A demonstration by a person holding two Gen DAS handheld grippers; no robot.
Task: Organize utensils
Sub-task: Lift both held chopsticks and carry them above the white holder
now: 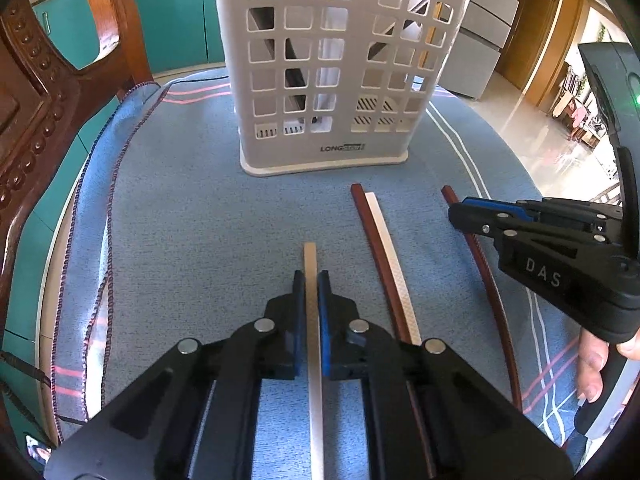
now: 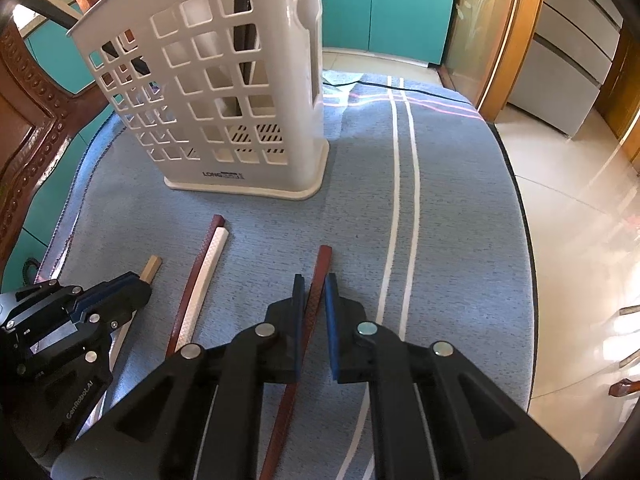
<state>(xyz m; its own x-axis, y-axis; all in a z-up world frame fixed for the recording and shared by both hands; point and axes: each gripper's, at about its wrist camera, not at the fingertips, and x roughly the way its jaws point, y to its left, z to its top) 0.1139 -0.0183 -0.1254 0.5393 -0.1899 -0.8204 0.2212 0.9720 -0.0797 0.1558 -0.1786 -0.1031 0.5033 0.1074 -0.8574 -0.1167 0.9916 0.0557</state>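
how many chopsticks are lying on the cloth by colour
Beige/tan: 1, the beige chopstick between the left gripper fingers
White: 1, the white chopstick
Reddish-brown: 2, one brown chopstick touching the white one, another brown chopstick between the right gripper fingers
Total: 4 on the cloth; sticks inside the white holder are not counted.

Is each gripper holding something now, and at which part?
The left gripper grips the beige chopstick near its far end. The right gripper straddles the reddish-brown chopstick near its far end, not yet closed.
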